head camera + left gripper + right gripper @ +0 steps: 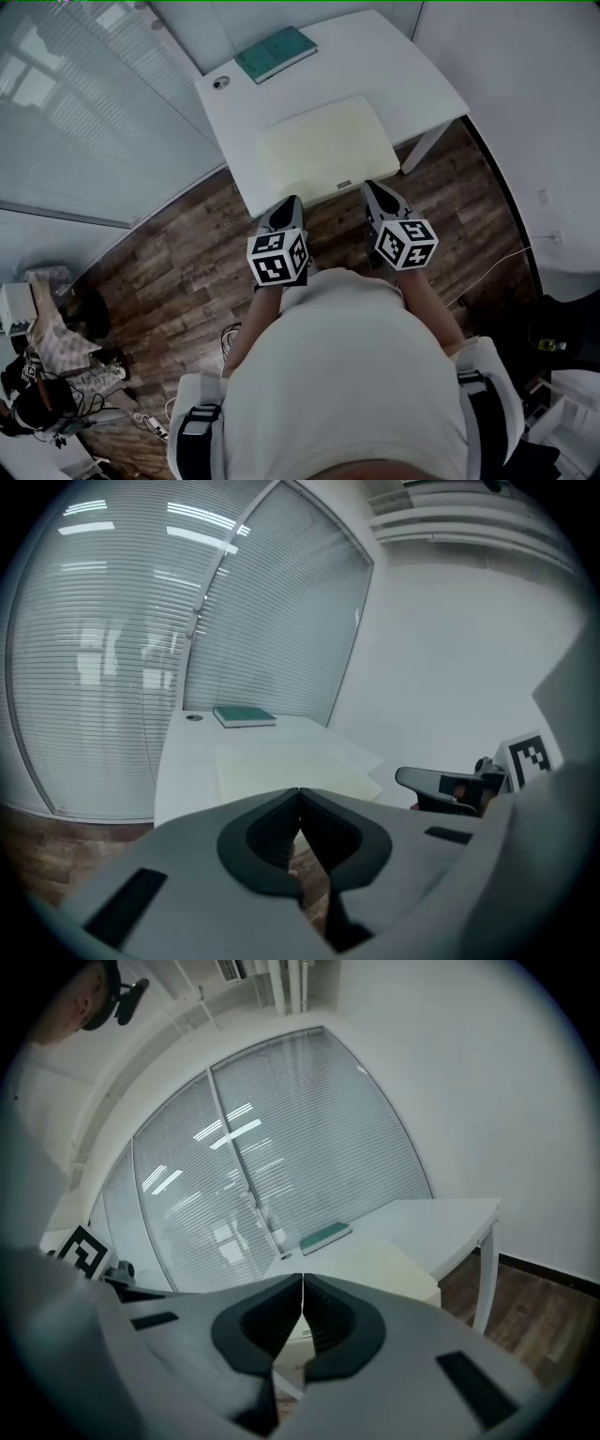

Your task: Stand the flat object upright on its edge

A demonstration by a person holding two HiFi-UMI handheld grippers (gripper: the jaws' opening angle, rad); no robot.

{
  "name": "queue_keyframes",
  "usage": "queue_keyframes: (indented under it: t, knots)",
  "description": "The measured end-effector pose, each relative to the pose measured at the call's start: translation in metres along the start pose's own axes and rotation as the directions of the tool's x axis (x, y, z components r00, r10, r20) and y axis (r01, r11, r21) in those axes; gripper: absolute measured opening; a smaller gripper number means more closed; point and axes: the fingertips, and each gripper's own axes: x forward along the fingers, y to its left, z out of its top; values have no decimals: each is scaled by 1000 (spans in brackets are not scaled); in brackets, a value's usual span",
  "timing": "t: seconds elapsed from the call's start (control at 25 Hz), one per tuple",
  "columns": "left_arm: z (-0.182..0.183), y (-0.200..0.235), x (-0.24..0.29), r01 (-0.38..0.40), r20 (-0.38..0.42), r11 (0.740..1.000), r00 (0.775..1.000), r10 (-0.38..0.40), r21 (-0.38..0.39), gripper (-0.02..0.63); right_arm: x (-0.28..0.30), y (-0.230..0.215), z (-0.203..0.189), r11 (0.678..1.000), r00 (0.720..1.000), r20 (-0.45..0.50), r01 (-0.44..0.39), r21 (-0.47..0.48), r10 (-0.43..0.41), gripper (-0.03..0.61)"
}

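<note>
Your left gripper [290, 201] and right gripper [373, 187] hang side by side just short of the near edge of the white table [422, 80], over the wooden floor [178, 272]. Each has its jaws pressed fully together, tip to tip, with nothing between them.

The green book [276, 52] lies flat at the far left corner of the table, well apart from both grippers. It is far and slightly left of your left gripper, and far and further left of your right one. Between the book and your grippers lies a pale yellow mat [326, 148], flat on the near half of the table, with its near edge close to the jaw tips. Just left of the book, near the table's left edge, sits a small round grommet [220, 82].

By count there are two grippers, one book, one mat, one table and one grommet.
</note>
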Motion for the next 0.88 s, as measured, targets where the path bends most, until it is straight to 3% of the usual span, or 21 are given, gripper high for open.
queue_keyframes:
  t: [0.52,0.88]
  knots:
    - [-3,5,19,24,-33,1000,999,-23,12,20,8,-32,-27,977,1000,9,21,211,-23,20]
    - [-8,10,22,26,-45,1000,999,-25,12,20,16,-45,-53,887,998,27,-66,457,60,21]
